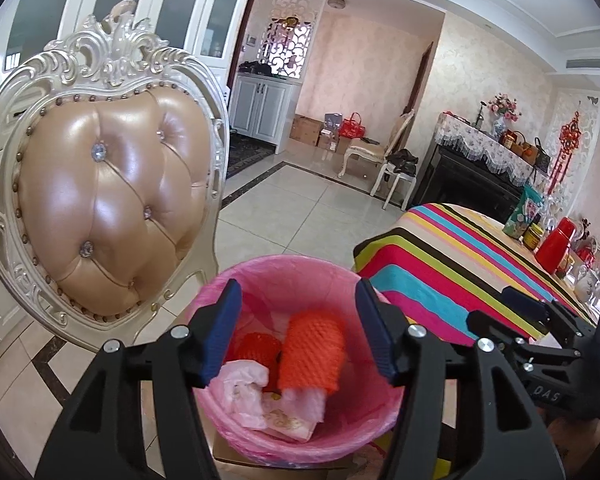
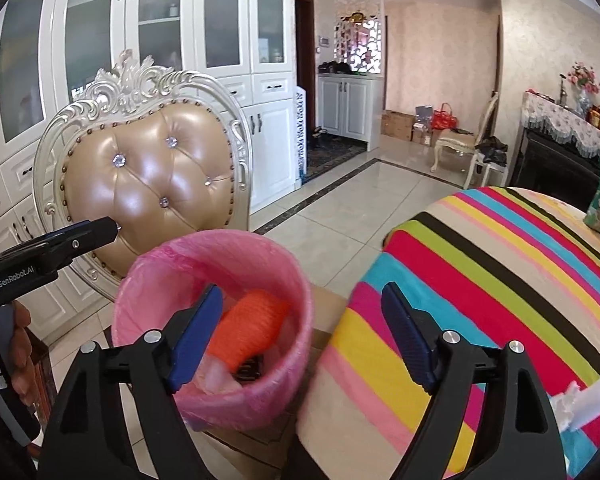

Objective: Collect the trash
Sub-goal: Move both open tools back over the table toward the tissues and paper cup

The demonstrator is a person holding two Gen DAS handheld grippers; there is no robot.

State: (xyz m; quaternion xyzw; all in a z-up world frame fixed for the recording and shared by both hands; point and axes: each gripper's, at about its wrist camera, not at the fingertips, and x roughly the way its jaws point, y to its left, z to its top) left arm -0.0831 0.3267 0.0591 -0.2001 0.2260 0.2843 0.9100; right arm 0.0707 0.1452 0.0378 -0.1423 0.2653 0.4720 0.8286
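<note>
- the tiled floor point(image 1: 324, 200) lies open beyond the bin toward the far cabinets point(image 2: 352, 108), with a dark inlaid border line crossing it.
- a padded chair point(image 1: 108, 208) with a carved white frame stands just beside the bin on its left, its back facing the cameras.
- the table point(image 2: 500, 280), under a striped cloth, bulges up close on the bin's right; its rounded edge is near the bin's rim.
- a pink-lined trash bin point(image 1: 300, 276) sits between chair and table, on what looks like flat cardboard.
- in the bin: an orange foam net sleeve point(image 1: 314, 352) on top, a red piece point(image 1: 256, 350) beside it, and crumpled pale wrappers point(image 1: 248, 396) beneath.
- the left hand-held gripper point(image 1: 296, 332) hangs over the bin mouth, jaws apart, nothing between them.
- the right hand-held gripper point(image 2: 300, 340) hangs at the bin's right rim, jaws wide and empty.
- a white crumpled tissue point(image 2: 588, 396) lies on the table at the right edge.
</note>
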